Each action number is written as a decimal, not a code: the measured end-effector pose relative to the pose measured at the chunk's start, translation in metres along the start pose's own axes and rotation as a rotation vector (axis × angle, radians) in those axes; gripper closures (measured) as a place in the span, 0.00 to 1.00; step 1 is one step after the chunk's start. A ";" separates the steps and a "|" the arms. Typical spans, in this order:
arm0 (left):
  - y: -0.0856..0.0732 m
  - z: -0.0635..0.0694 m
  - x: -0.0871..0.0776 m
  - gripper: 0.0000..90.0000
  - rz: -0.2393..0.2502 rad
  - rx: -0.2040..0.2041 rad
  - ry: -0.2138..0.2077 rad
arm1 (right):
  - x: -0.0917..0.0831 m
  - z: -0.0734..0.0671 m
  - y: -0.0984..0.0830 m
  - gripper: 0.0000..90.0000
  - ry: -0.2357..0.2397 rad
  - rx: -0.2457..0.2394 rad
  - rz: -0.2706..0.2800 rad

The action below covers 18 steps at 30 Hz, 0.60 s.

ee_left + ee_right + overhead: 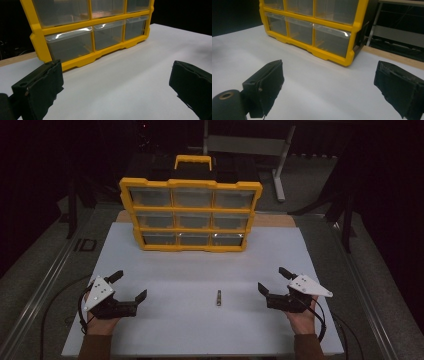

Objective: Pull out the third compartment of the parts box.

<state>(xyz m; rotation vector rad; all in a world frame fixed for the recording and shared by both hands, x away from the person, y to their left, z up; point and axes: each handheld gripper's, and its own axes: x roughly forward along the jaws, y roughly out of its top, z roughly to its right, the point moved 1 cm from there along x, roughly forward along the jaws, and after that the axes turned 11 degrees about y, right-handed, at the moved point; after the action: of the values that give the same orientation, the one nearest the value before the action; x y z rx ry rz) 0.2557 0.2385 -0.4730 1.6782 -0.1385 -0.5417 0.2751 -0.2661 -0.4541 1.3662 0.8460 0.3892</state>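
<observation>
White tabletop (190,270): small dark metal pin (218,298) lying lengthwise away from me, just left of my right hand-held gripper (271,281), nearer than my left hand-held gripper (131,285). Both gape wide, empty.

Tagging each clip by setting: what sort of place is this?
Probably a lab or workshop recording bench: a white tabletop on a metal-railed frame, dark surroundings, a yellow-framed parts organiser with clear drawers, and a small metal bolt-like piece lying before it.
</observation>
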 end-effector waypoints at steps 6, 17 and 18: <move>-0.001 0.001 0.000 0.00 -0.003 -0.003 0.000 | 0.004 0.004 0.013 0.09 -0.005 -0.003 -0.018; -0.002 0.001 -0.001 0.00 0.002 -0.009 0.003 | 0.012 0.012 0.036 0.09 -0.022 -0.015 -0.047; -0.002 0.001 -0.001 0.00 0.002 -0.009 0.003 | 0.012 0.012 0.036 0.09 -0.022 -0.015 -0.047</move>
<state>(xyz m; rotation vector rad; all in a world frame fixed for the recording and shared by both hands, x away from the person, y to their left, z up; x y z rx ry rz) 0.2542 0.2386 -0.4746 1.6696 -0.1357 -0.5374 0.2994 -0.2585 -0.4232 1.3317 0.8538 0.3428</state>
